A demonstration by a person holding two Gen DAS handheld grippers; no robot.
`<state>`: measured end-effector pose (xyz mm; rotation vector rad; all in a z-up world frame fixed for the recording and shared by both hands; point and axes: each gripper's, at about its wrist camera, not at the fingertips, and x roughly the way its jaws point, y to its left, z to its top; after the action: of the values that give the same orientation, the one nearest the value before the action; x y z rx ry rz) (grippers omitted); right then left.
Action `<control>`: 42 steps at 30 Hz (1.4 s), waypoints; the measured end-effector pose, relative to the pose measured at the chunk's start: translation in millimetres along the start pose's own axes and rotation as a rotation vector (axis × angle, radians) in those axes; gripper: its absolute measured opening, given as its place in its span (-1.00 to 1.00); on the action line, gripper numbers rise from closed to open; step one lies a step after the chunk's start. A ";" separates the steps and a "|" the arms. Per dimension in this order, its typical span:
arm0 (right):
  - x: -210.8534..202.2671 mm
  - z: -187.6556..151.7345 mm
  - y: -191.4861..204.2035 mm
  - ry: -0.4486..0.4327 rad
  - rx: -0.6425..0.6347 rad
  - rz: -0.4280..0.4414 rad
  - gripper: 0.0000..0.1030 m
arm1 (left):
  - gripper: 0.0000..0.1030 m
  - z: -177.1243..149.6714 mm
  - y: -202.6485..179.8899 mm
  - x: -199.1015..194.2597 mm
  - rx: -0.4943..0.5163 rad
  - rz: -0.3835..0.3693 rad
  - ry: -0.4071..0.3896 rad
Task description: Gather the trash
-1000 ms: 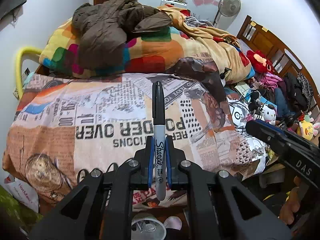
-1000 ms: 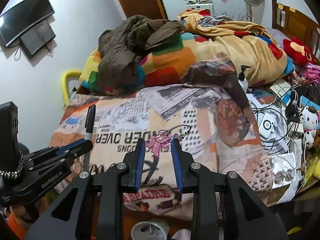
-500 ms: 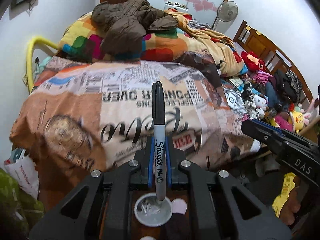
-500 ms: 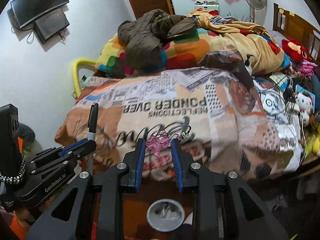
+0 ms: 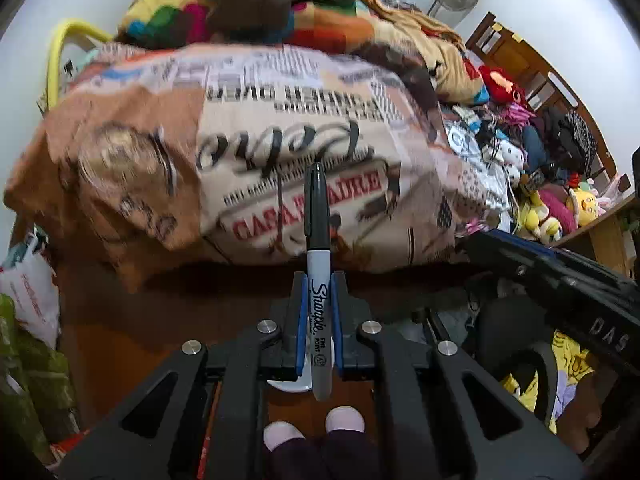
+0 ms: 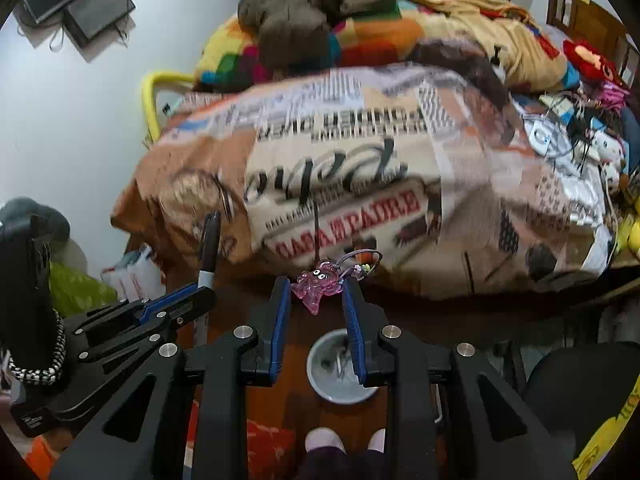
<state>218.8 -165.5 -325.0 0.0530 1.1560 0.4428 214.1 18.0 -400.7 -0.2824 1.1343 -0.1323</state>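
My left gripper (image 5: 319, 280) is shut on a black Sharpie marker (image 5: 318, 216), which stands upright between the blue pads, cap up. It also shows at the left of the right wrist view (image 6: 209, 240). My right gripper (image 6: 316, 286) is shut on a pink translucent keychain charm (image 6: 318, 285) with a metal ring, held at the fingertips. Both grippers hang over the floor in front of the bed. A round grey bin (image 6: 340, 368) stands on the brown floor right below the right gripper; its white rim (image 5: 290, 387) shows under the left gripper.
A bed with a newspaper-print blanket (image 5: 280, 152) fills the view ahead, with clothes piled at its far end. Plush toys and cables (image 5: 540, 184) clutter the right side. Plastic bags (image 5: 28, 300) lie at the left. My feet (image 5: 314, 428) stand below.
Both grippers have drawn back from the bed and tilted down over the floor. The bin now sits directly under them. Both still hold their objects.
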 end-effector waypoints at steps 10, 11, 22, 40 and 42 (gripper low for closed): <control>72.4 -56.1 -30.9 0.188 0.041 0.059 -0.53 | -0.81 -53.4 8.7 70.8 -0.056 0.019 0.142; 77.8 -58.8 -33.2 0.199 0.046 0.062 -0.53 | -0.81 -56.7 10.8 76.8 -0.067 0.021 0.155; 134.5 -89.3 -42.9 0.339 -0.027 0.093 -0.52 | -0.81 -100.8 31.8 136.4 -0.166 0.032 0.324; 113.6 -91.5 -50.8 0.393 -0.077 0.122 -0.26 | -0.71 -97.3 10.2 113.9 -0.130 0.069 0.374; 93.3 -83.1 -49.5 0.367 -0.087 0.112 -0.26 | -0.71 -85.7 2.7 93.8 -0.112 0.074 0.342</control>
<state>190.5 -191.9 -453.7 -0.0416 1.4972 0.6194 175.6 -15.7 -517.0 -0.3250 1.4927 -0.0516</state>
